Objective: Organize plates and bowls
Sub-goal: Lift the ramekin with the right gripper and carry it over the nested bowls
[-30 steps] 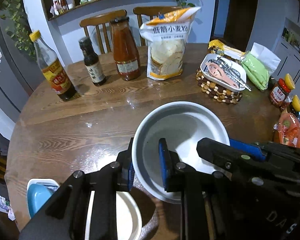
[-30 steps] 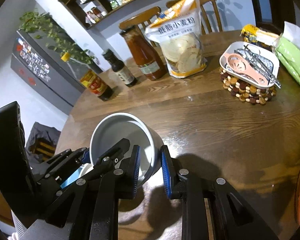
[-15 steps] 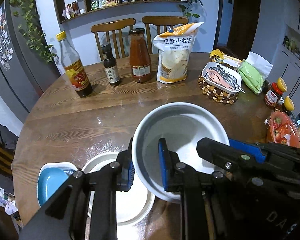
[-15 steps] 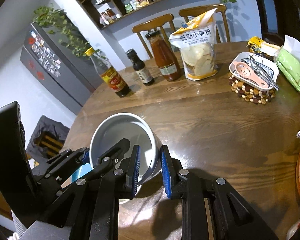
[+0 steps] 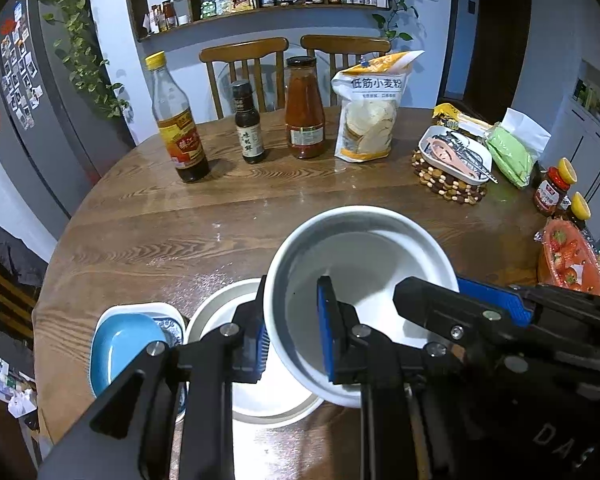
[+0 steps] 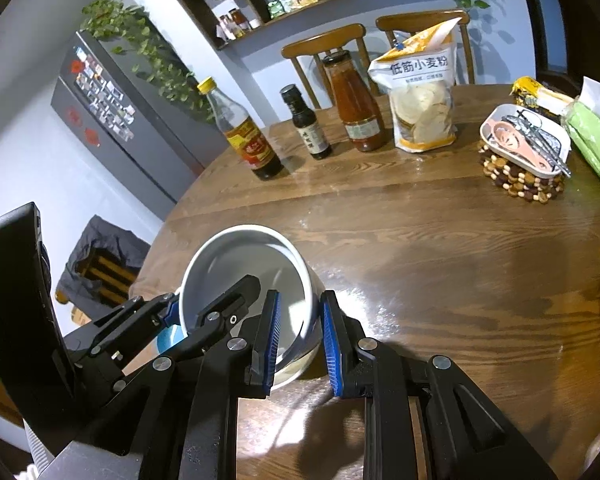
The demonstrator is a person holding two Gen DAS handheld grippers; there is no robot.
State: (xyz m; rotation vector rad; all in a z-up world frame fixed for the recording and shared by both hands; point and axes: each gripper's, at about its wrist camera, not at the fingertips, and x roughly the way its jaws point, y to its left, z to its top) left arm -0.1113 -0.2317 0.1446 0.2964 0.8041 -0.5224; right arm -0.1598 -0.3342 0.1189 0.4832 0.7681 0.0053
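We grip the white bowl point(image 5: 364, 276) by opposite rims, left claw point(image 5: 292, 332) and right claw point(image 6: 298, 332) both clenched on it, sharing its weight above the plate point(image 5: 260, 396) on the surface point(image 5: 160, 236), ready for stacking.

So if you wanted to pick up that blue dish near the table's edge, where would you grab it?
Probably by its rim. The blue dish is shallow and wide, too broad to span, so one finger would go inside and one outside the raised edge. I would come from above on the side facing the table edge, since the white plate sits close on its other side.
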